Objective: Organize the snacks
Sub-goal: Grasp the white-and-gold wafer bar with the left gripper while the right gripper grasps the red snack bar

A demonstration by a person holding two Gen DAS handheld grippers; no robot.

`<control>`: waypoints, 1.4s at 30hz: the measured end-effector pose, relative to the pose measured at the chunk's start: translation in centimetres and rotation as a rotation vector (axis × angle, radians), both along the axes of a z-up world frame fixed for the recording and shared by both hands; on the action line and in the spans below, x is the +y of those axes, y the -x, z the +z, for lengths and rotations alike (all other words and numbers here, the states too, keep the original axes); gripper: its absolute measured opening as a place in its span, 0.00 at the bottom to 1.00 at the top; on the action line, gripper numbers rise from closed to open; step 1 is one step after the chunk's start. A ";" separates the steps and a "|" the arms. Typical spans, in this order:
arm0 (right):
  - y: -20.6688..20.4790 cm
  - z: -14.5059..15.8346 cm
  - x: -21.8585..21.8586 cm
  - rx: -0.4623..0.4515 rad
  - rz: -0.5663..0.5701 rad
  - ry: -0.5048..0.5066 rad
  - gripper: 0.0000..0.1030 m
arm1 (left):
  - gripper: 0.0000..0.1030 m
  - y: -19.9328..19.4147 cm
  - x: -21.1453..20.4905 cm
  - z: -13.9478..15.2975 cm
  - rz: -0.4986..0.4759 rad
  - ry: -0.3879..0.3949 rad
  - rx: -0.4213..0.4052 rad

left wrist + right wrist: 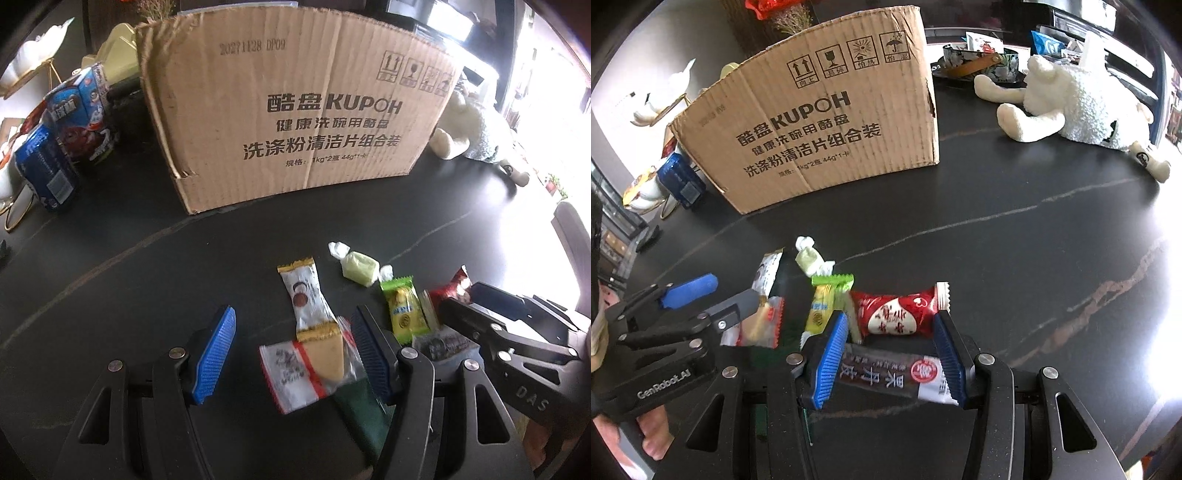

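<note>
brown box (295, 110) blk print | red/white snack (897, 314) | green/yellow pkt (404, 310) | blk table (129, 277)

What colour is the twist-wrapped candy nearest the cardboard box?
Pale green candy with white twisted ends; clearest in the left wrist view.

A: The worktop (1015, 236) is looking like polished dark stone, gleaming, and the box (295, 110) is showing matt, ribbed cardboard.

B: The snack wrappers (897, 314) are shining like glossy plastic film. The gripper pads (829, 363) are looking like ridged blue rubber, and the toy (1082, 107) is looking fleecy.
</note>
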State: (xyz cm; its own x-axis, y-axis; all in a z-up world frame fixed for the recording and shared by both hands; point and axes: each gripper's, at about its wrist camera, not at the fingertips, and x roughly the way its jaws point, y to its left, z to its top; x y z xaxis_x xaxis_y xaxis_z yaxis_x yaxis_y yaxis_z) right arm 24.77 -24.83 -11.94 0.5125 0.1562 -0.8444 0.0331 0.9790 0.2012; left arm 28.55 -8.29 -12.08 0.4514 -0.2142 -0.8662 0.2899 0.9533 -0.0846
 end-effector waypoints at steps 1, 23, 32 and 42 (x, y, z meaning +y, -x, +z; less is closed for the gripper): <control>-0.1 -0.1 0.0 -0.002 0.002 0.004 0.48 | 0.62 -0.2 0.0 -0.1 -0.001 0.002 0.002; -1.0 -0.3 0.6 -0.056 0.038 0.071 0.43 | 0.19 -1.4 -0.6 -0.9 -0.003 0.011 0.011; -0.5 0.0 0.3 -0.080 0.034 0.042 0.35 | 0.19 -0.6 -1.4 0.6 -0.013 0.016 -0.027; 0.5 1.0 0.0 -0.106 0.023 0.007 0.34 | 0.19 0.6 -1.7 2.6 -0.031 0.028 -0.064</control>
